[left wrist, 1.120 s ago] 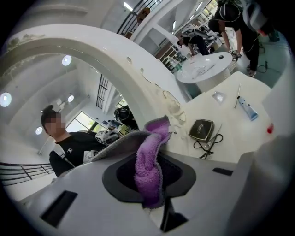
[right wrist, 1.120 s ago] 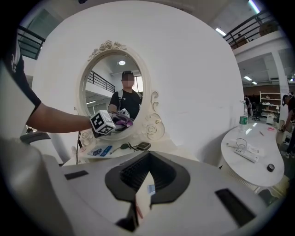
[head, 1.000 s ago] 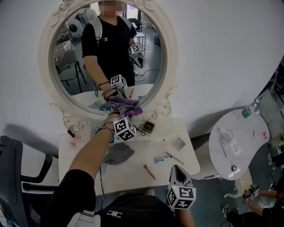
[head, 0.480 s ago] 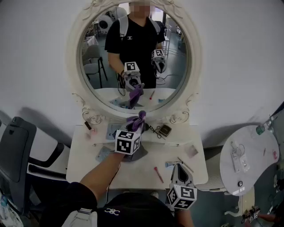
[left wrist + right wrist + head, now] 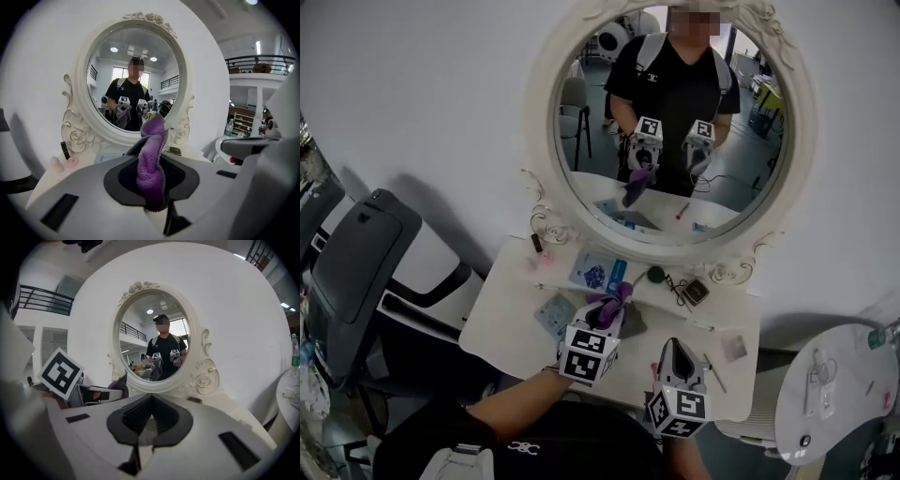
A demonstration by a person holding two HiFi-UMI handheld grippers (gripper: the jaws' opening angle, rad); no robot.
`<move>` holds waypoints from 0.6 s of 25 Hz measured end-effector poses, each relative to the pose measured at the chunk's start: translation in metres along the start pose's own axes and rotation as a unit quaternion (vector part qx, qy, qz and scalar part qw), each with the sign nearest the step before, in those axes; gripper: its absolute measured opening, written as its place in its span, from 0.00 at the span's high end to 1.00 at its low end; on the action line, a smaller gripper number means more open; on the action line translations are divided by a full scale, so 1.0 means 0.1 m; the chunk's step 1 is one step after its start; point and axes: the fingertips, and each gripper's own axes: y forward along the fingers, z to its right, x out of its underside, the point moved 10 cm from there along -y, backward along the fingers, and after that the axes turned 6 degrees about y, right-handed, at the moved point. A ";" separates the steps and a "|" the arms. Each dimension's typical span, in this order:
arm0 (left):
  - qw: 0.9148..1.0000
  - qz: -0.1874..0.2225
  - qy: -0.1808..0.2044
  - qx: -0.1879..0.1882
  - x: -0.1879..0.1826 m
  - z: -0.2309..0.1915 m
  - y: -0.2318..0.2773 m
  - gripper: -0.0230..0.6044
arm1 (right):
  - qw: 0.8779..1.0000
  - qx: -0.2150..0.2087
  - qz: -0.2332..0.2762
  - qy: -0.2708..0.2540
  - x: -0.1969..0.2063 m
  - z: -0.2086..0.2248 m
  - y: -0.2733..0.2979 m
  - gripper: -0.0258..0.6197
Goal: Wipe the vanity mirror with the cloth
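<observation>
In the head view the left claw (image 5: pixel 612 314) is clamping the purple cloth (image 5: pixel 617 296) over the table (image 5: pixel 511 323), at 6 o'clock of the mirror (image 5: pixel 675 141) and off the glass it was rubbing a second ago. The left gripper view is showing the cloth bunched between the jaws. In the right gripper view the right claw (image 5: pixel 149 420) is sitting closed and empty. The wiping is probably pausing or ending.

White-walled vanity corner opening onto a two-level hall.
Head view: a plain white wall (image 5: pixel 422 103) fills the upper left. A dark grey chair (image 5: pixel 358 272) stands at the left edge, just beside the white surface (image 5: pixel 501 323). A round white side table (image 5: pixel 839 398) sits at the lower right. Left gripper view: a gallery railing (image 5: pixel 255 61) crosses the upper right, with a ceiling strip light (image 5: pixel 258 47) above it and lit shelving (image 5: pixel 243 123) below. Right gripper view: a dark railing (image 5: pixel 44 298) at upper left.
</observation>
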 end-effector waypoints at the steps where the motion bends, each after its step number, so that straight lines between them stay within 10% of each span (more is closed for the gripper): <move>1: 1.000 -0.001 0.002 -0.005 0.02 -0.01 -0.03 0.85 | 1.000 -0.005 -0.001 -0.001 -0.02 -0.03 0.05 0.95; 15: 0.999 0.010 -0.025 -0.022 0.00 -0.17 -0.23 0.85 | 1.000 -0.018 -0.012 -0.013 -0.15 -0.20 0.35 0.94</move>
